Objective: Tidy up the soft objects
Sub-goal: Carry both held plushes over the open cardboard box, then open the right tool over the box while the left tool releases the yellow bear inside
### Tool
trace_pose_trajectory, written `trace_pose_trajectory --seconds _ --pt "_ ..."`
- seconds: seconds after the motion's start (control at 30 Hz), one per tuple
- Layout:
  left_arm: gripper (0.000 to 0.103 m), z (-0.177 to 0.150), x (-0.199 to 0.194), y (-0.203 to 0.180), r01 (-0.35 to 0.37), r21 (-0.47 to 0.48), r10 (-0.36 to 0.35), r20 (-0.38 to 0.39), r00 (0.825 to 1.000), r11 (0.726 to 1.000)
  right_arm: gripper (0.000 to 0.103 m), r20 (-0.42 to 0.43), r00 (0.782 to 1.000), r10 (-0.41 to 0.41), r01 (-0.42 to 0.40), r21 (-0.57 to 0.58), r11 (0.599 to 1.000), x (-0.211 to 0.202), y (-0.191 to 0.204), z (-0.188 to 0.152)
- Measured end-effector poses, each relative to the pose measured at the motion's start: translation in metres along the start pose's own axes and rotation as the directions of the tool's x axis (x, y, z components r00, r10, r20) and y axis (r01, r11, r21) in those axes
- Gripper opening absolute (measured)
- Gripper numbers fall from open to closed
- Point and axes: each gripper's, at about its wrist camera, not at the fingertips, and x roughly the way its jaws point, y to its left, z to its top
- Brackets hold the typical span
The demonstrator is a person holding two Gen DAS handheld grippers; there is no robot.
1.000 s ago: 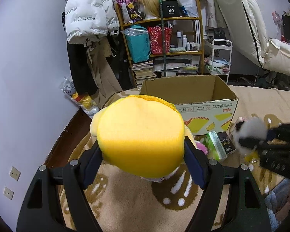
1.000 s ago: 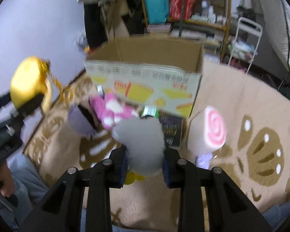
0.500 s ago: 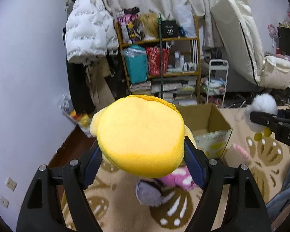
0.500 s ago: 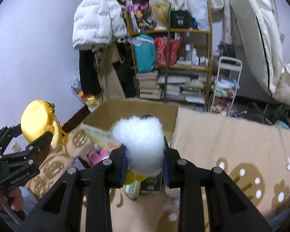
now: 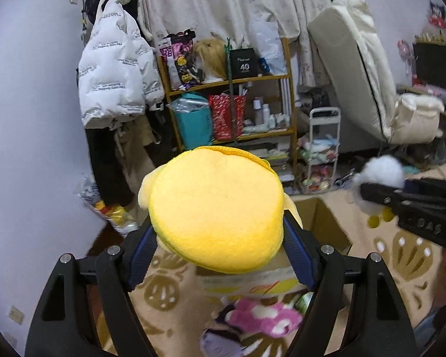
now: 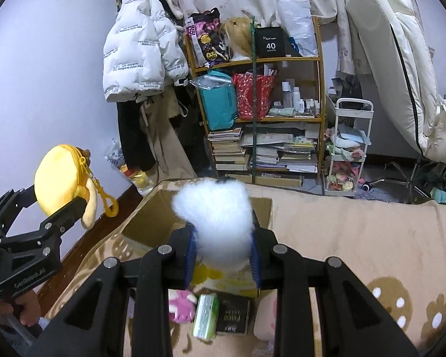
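My left gripper (image 5: 220,238) is shut on a round yellow plush pouch (image 5: 217,208), held in the air; the same yellow plush pouch (image 6: 59,178) with its clip strap shows at the left of the right wrist view. My right gripper (image 6: 223,247) is shut on a white fluffy toy (image 6: 217,220) with yellow feet; that white fluffy toy (image 5: 377,175) appears at the right of the left wrist view. An open cardboard box (image 6: 154,223) sits on the rug below and ahead of both. A pink and white plush (image 5: 261,315) lies on the rug before the cardboard box (image 5: 327,223).
A green packet (image 6: 205,312) and a dark booklet (image 6: 233,315) lie on the beige patterned rug (image 6: 356,238). Behind stand a cluttered wooden shelf (image 6: 261,89), a hanging white puffer jacket (image 6: 136,53), a small white cart (image 6: 348,148) and a leaning mattress (image 6: 401,59).
Both grippers have risen with their toys still held. The box and the rug items have dropped lower in both views, and the shelf and curtain now fill the upper part.
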Motion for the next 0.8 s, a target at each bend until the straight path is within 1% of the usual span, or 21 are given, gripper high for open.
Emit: trace_pose_trajectory --seconds 0.07,0.13,0.3,0.37,0.43,0.5,0.6,0.63,0.7,0.8 --pt "0.078 0.003 0.006 0.0 0.013 -0.002 -0.013 0.008 1.0 1.0 0.031 0.014 1.0 -0.004 0.004 0.001 1.0 0.007 -0.002 0.005" --pt "0.078 0.005 0.015 -0.002 0.011 0.003 -0.011 0.012 1.0 1.0 0.031 0.025 1.0 0.001 -0.001 0.011 1.0 0.014 -0.004 0.008" --pt "0.078 0.002 0.044 -0.005 0.023 0.017 -0.023 -0.005 1.0 1.0 0.032 0.079 0.997 0.014 -0.02 0.073 0.997 0.032 -0.017 -0.001" --pt "0.078 -0.002 0.059 -0.007 0.021 0.024 -0.02 -0.027 0.999 1.0 0.032 0.065 0.997 0.032 -0.039 0.114 0.993 0.045 -0.024 -0.009" --pt "0.079 -0.007 0.071 -0.007 0.027 0.014 -0.026 -0.049 0.998 1.0 0.032 0.033 0.998 0.062 -0.066 0.141 0.988 0.06 -0.03 -0.016" --pt "0.079 -0.014 0.08 -0.008 0.035 0.001 -0.035 -0.07 0.997 0.999 0.032 -0.001 0.998 0.069 -0.068 0.144 0.987 0.074 -0.032 -0.021" --pt "0.079 -0.026 0.096 -0.012 0.04 0.016 -0.038 -0.11 0.993 0.999 0.032 -0.026 0.997 0.078 -0.073 0.149 0.986 0.088 -0.035 -0.025" --pt "0.079 -0.029 0.1 -0.013 0.038 0.021 -0.036 -0.119 0.992 0.999 0.034 -0.03 0.997 0.071 -0.066 0.145 0.987 0.092 -0.035 -0.025" --pt "0.08 -0.036 0.109 -0.014 0.036 0.016 -0.034 -0.137 0.99 0.999 0.035 -0.03 0.999 0.031 -0.027 0.115 0.993 0.096 -0.034 -0.026" --pt "0.084 -0.042 0.117 -0.015 0.029 0.0 -0.029 -0.156 0.987 1.0 0.035 -0.041 0.999 0.028 -0.024 0.086 0.996 0.102 -0.035 -0.027"
